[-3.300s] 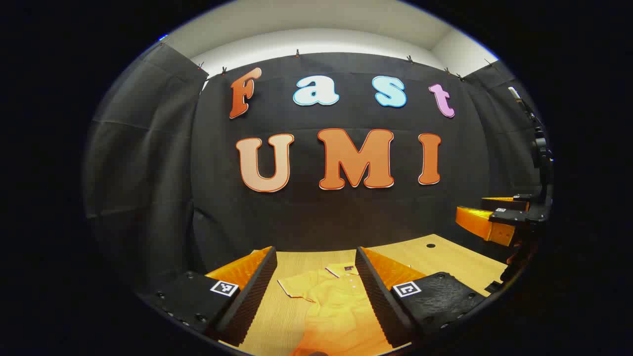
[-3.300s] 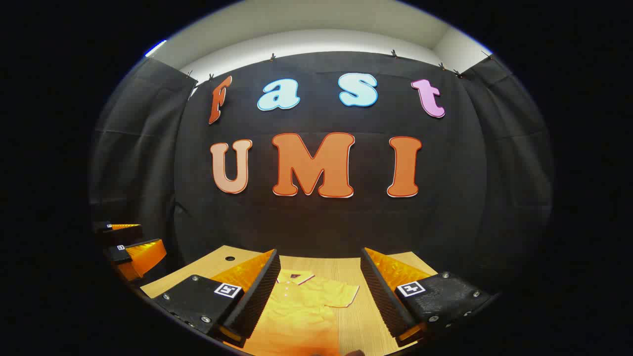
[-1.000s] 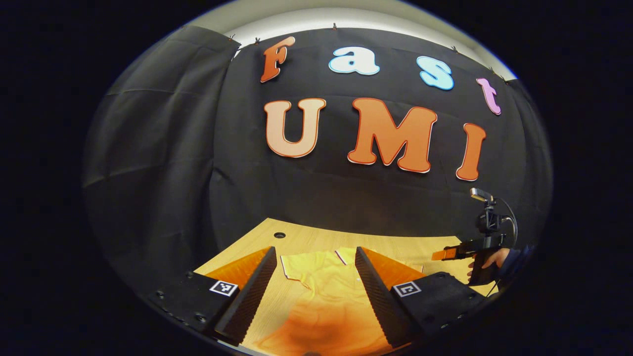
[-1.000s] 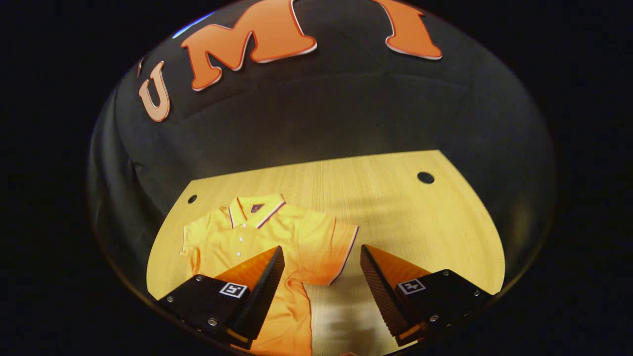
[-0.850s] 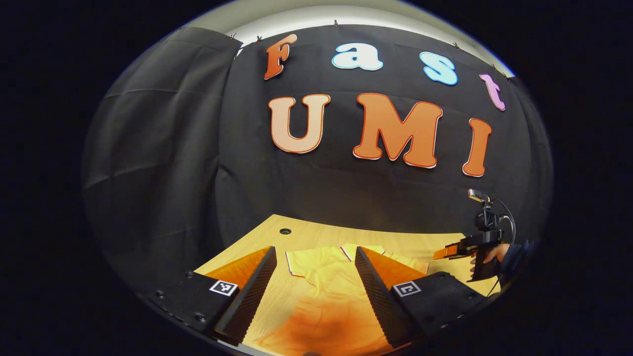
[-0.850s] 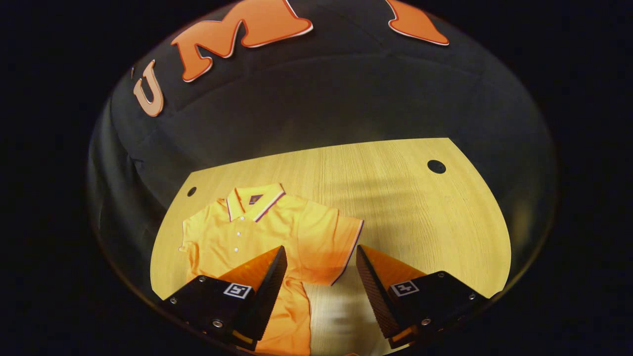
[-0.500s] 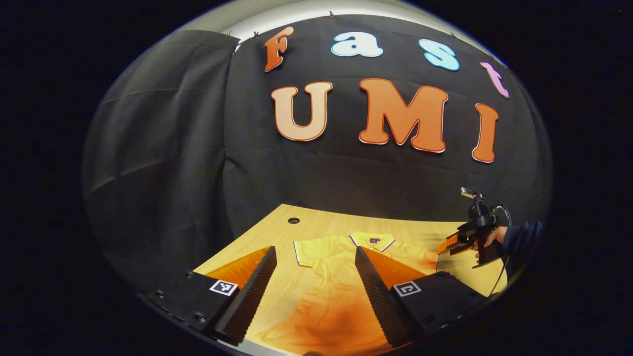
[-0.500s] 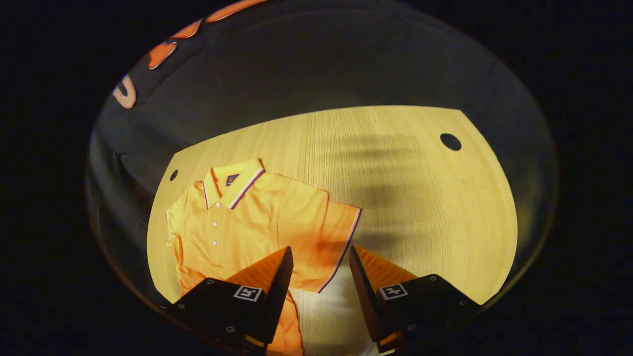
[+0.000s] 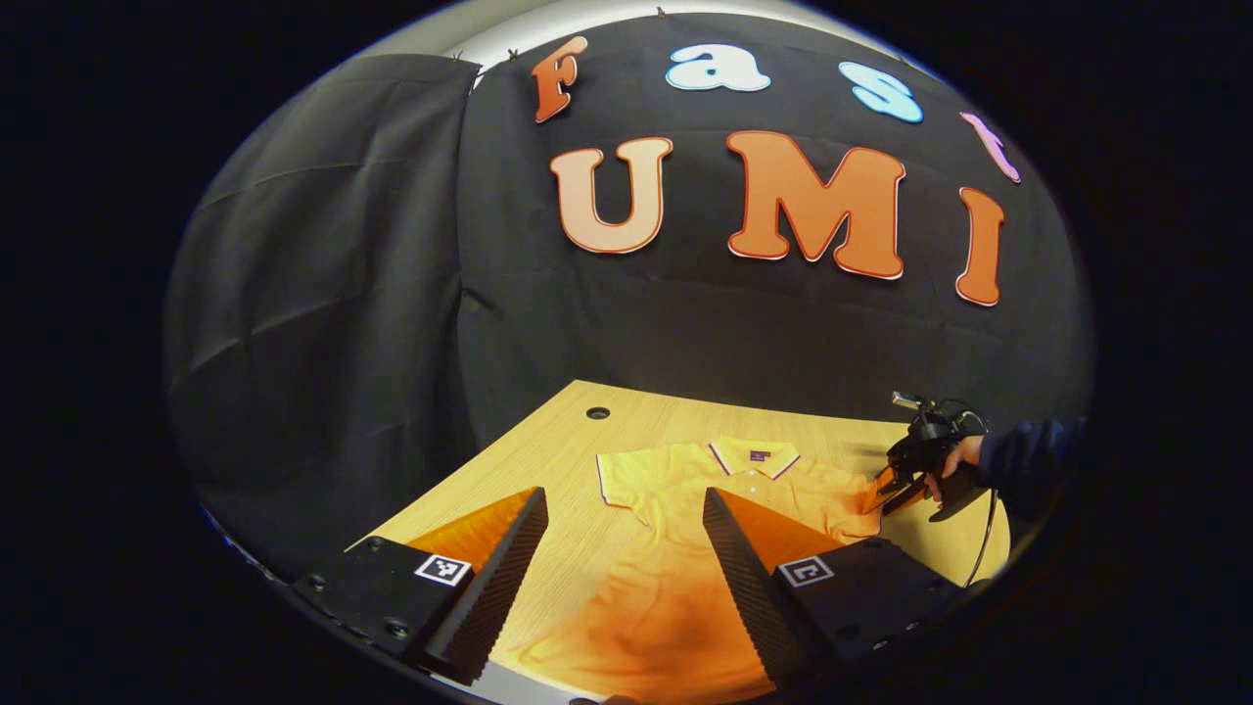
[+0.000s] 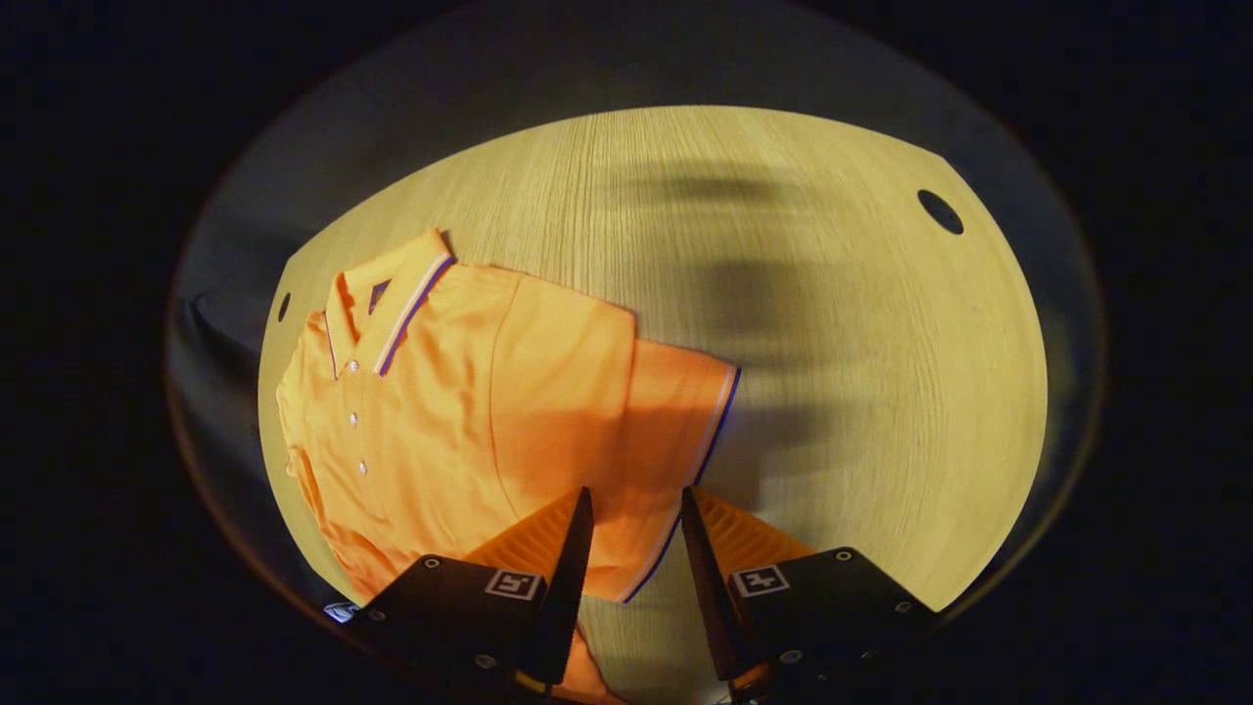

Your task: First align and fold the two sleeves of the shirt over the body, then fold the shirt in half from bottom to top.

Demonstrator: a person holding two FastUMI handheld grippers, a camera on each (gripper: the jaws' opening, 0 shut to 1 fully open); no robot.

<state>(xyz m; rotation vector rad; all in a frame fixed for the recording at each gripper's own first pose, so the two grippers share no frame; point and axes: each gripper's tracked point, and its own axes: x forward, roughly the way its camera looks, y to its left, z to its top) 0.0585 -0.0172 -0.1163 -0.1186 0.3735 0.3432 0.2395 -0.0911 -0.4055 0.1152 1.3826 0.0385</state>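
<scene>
An orange polo shirt (image 10: 460,392) lies flat on the wooden table (image 10: 861,392), collar (image 10: 392,294) toward the back wall, buttons up. In the right gripper view its right sleeve (image 10: 675,411) spreads outward, and the striped cuff edge runs down between the fingers of my right gripper (image 10: 636,494). The jaws stand partly closed, a narrow gap left, just above the cuff. In the left gripper view my left gripper (image 9: 623,499) is wide open above the shirt's lower body (image 9: 656,587), with the left sleeve (image 9: 626,480) ahead. The right gripper (image 9: 886,487) tilts down at the far sleeve.
A hand (image 9: 964,455) in a dark sleeve holds the right gripper, its cable hanging below. The table has a round hole (image 10: 940,211) at the back right and another hole (image 9: 598,413) at the back left. Black cloth walls close behind the table.
The right gripper has tipped down and dropped toward the right sleeve's cuff, its jaws narrowing. The left gripper has tilted down a little and stays open above the shirt.
</scene>
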